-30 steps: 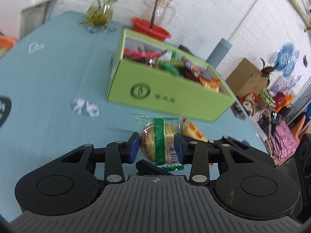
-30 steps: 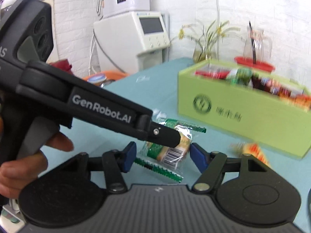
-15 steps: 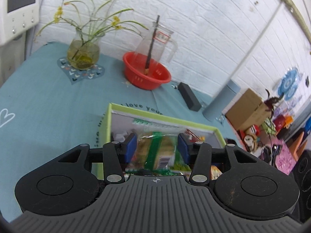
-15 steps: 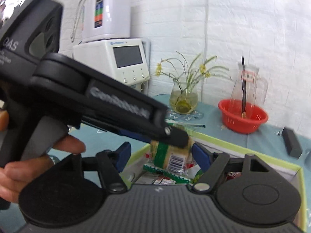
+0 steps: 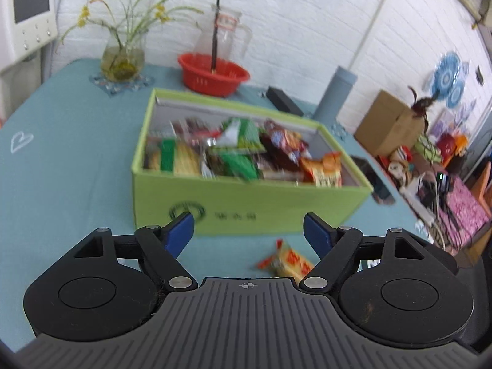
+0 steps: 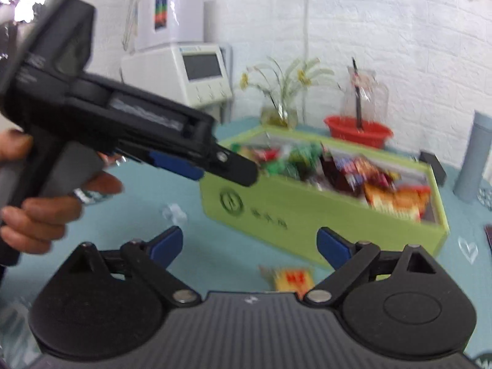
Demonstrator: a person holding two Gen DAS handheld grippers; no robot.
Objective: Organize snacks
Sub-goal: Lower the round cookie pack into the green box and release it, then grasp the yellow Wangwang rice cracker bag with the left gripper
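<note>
The green cardboard box (image 5: 246, 206) stands on the teal tablecloth with several snack packets in it. A green-banded pastry pack (image 5: 172, 160) lies at its left end. One orange snack packet (image 5: 286, 263) lies on the cloth in front of the box, just beyond my left gripper (image 5: 249, 232). That gripper's jaws are opening and nothing is between them. In the right wrist view my right gripper (image 6: 249, 246) is also opening on nothing, short of the box (image 6: 307, 215) and above the orange packet (image 6: 292, 278). A hand holds the left gripper (image 6: 240, 170) by the box's left corner.
Behind the box stand a glass vase of flowers (image 5: 123, 58), a red basket (image 5: 213, 75) with a glass jug (image 5: 224, 33), a black case (image 5: 284, 101) and a grey cylinder (image 5: 336, 92). A white machine (image 5: 27, 18) is at far left. Clutter lies off the table's right edge.
The left gripper lifted the green-banded pastry from the cloth, carried it over the box and let it go. Both grippers have drawn back from the box and their jaws have spread wide.
</note>
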